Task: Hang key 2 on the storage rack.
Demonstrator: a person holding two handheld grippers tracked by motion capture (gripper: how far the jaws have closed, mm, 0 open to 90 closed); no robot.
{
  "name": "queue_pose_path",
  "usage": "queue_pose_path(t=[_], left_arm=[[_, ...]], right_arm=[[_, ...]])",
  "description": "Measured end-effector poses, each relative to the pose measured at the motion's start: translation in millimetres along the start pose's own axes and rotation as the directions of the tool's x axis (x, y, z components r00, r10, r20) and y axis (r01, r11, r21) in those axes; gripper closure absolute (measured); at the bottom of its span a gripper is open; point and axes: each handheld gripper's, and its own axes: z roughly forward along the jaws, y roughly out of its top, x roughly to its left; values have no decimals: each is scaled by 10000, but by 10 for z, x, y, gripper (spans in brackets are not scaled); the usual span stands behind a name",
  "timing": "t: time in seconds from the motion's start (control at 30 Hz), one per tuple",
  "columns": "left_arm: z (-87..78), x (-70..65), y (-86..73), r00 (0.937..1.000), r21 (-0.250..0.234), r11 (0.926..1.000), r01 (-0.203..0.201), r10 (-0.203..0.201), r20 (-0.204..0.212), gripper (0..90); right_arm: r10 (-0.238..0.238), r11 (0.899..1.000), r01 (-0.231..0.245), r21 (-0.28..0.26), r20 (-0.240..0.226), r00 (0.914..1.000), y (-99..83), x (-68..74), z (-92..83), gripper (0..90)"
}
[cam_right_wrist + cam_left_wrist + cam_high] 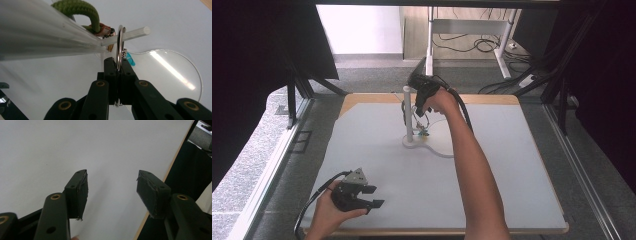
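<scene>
Metal ring (120,45) in raised right hand-held gripper (119,66)

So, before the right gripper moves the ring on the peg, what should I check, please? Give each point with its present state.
1. Right gripper shut on ring: ok.
2. Ring is threaded over the peg: ok.
3. Peg tip free beyond the ring: ok.
4. Green cord clear of the ring: cannot tell, it hangs close behind.
5. Left gripper open, holding nothing, over bare table: ok.
6. Stand upright on its base: ok.
</scene>
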Motion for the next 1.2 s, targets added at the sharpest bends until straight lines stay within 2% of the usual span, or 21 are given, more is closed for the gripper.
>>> queue_pose_path(t=[0.27, 0.37, 0.53, 0.63, 0.77, 0.87, 1.0, 1.2], left_arm=[[24, 1, 1, 10000, 110, 9999, -43, 43, 16, 426], [44, -7, 2, 10000, 126, 9999, -18, 17, 27, 426], [46, -7, 0, 10000, 116, 9999, -37, 36, 48, 426], [58, -11, -1, 9998, 91, 9999, 51, -53, 182, 426], [82, -18, 0, 9998, 160, 9999, 35, -37, 176, 426], [74, -13, -3, 9999, 190, 9998, -9, 6, 142, 425], [61, -5, -10, 10000, 208, 9998, 27, -29, 72, 425], [70, 7, -20, 9999, 299, 9995, 113, -112, -37, 424]], right_arm=[[-96, 10000, 96, 5, -163, 9998, -80, 11, 63, 824], [-114, 9998, 110, -153, -285, 9995, -111, 28, 49, 773], [-315, 9988, 309, -373, -166, 9994, -191, 30, -42, 696], [-311, 9975, 302, -632, -133, 9994, -273, 20, -134, 674], [-421, 9940, 403, -1020, -155, 9990, -393, 29, -255, 598], [-412, 9895, 394, -1390, -103, 9991, -508, 55, -339, 533], [-543, 9776, 496, -2046, -174, 9984, -736, 66, -414, 492], [-870, 9574, 656, -2812, -646, 9941, -1244, 40, -444, 469]])
